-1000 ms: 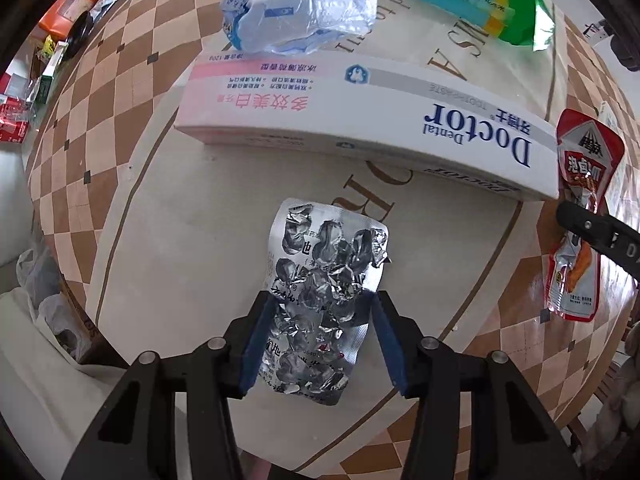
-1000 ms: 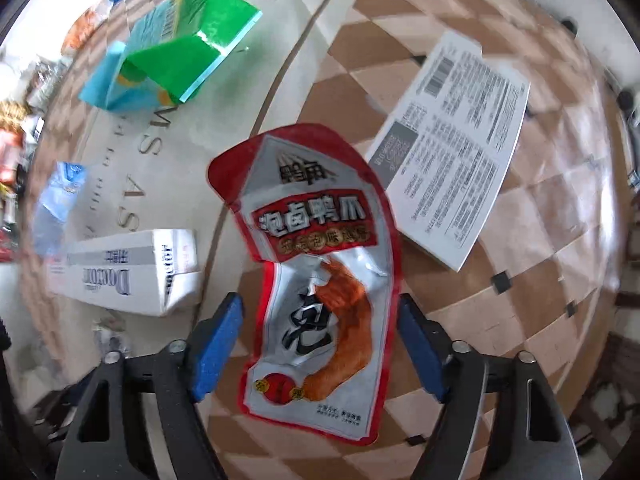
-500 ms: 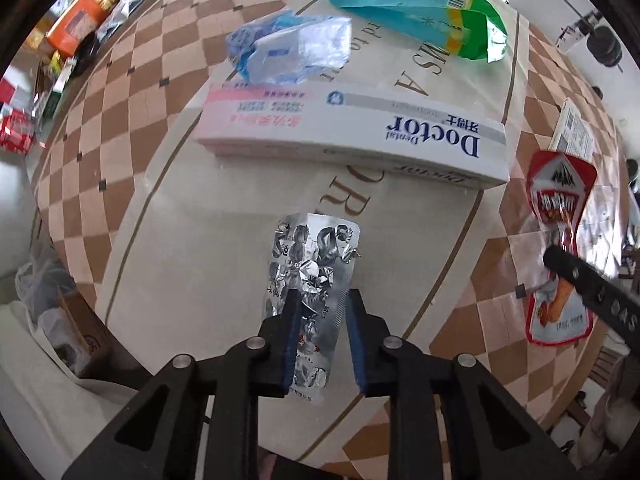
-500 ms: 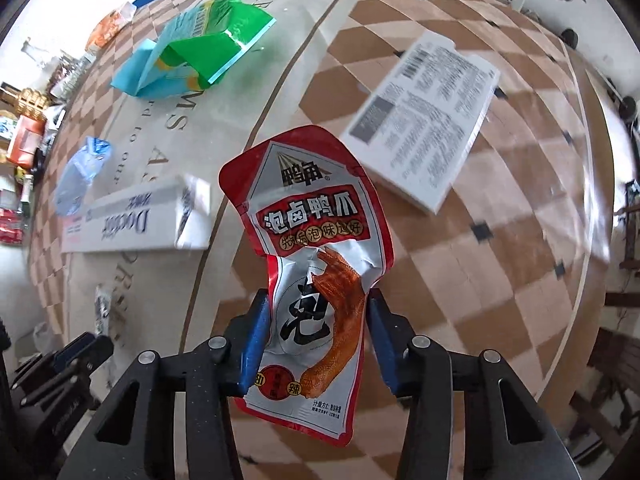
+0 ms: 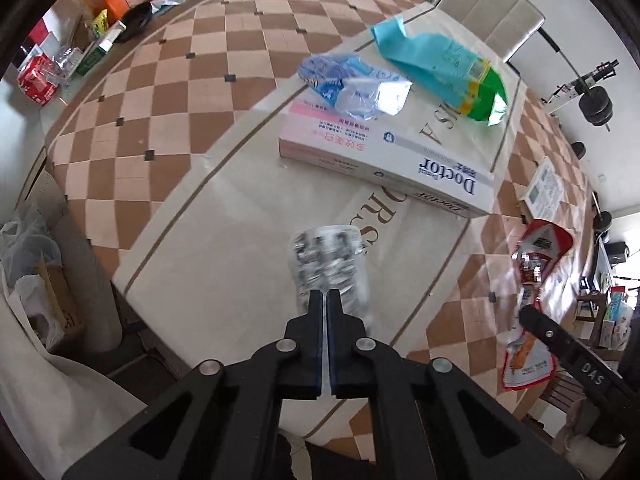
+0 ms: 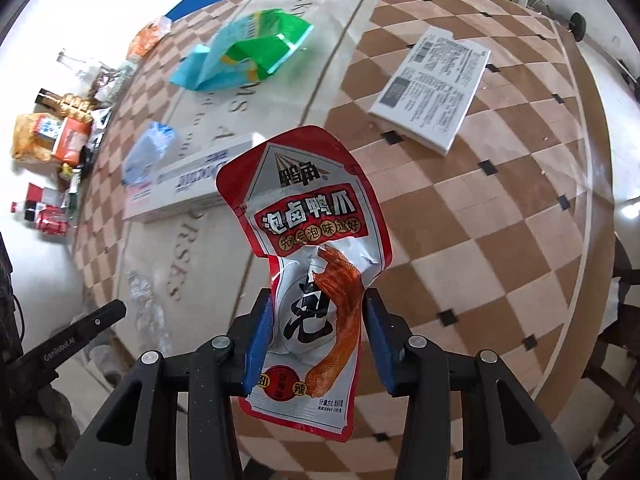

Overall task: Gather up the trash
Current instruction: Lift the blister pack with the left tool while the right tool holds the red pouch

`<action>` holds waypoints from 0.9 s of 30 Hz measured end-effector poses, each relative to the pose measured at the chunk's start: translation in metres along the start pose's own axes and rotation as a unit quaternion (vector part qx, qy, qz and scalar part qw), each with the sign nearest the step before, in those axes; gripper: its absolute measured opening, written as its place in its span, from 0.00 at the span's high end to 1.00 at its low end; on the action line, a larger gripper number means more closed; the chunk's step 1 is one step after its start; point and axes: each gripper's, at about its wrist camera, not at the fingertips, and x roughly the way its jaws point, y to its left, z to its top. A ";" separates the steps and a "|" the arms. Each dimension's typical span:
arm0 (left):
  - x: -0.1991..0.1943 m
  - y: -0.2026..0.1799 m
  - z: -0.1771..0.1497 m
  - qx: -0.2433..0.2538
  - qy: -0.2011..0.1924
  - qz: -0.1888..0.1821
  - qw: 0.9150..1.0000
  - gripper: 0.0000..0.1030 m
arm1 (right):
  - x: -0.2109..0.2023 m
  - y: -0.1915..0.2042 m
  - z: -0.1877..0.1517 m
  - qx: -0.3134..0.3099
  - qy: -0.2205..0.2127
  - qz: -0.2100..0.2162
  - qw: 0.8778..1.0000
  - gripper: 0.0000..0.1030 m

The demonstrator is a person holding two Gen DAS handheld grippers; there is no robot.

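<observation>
Nearest the left camera, left gripper (image 5: pixel 325 302): jaws pinched fully together on the lower edge of a crumpled foil blister pack (image 5: pixel 329 258), which hangs blurred above the table (image 5: pixel 168 92).
Risk, left hold: only a thin edge of slick foil is caught; judging by that, a quick swing could let the pack slide out.
Nearest the right camera, right gripper (image 6: pixel 319 330): blue pads squeezing the lower half of a red and white snack pouch (image 6: pixel 310 232), still closing slightly, the pouch creased between them.
Risk, right hold: most of the pouch flops free above the pads, so it could snag or twist loose in transit.
Middle of the table: a long toothpaste box (image 5: pixel 384 162) with a blue wrapper (image 5: pixel 352 84) resting on it.
Far side: a teal and green bag (image 5: pixel 444 66) and a printed leaflet (image 6: pixel 434 86), all yet to be collected.
Risk, crowding: both grippers work near each other and could collide.
</observation>
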 end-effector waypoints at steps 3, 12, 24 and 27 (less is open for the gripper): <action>-0.011 0.002 -0.010 0.005 -0.009 -0.007 1.000 1.00 | -0.005 0.009 -0.008 -0.006 -0.005 0.010 1.000 0.56; 0.085 0.022 -0.030 -0.032 0.102 -0.057 0.993 0.97 | -0.013 0.004 -0.031 0.009 -0.021 -0.002 1.000 0.57; 0.090 -0.007 -0.010 -0.051 0.089 -0.020 0.995 0.36 | 0.010 -0.042 -0.015 0.054 -0.004 -0.023 0.998 0.57; 0.095 -0.032 -0.005 -0.013 0.079 0.044 0.996 0.36 | 0.020 -0.044 -0.010 0.056 0.003 -0.027 0.998 0.57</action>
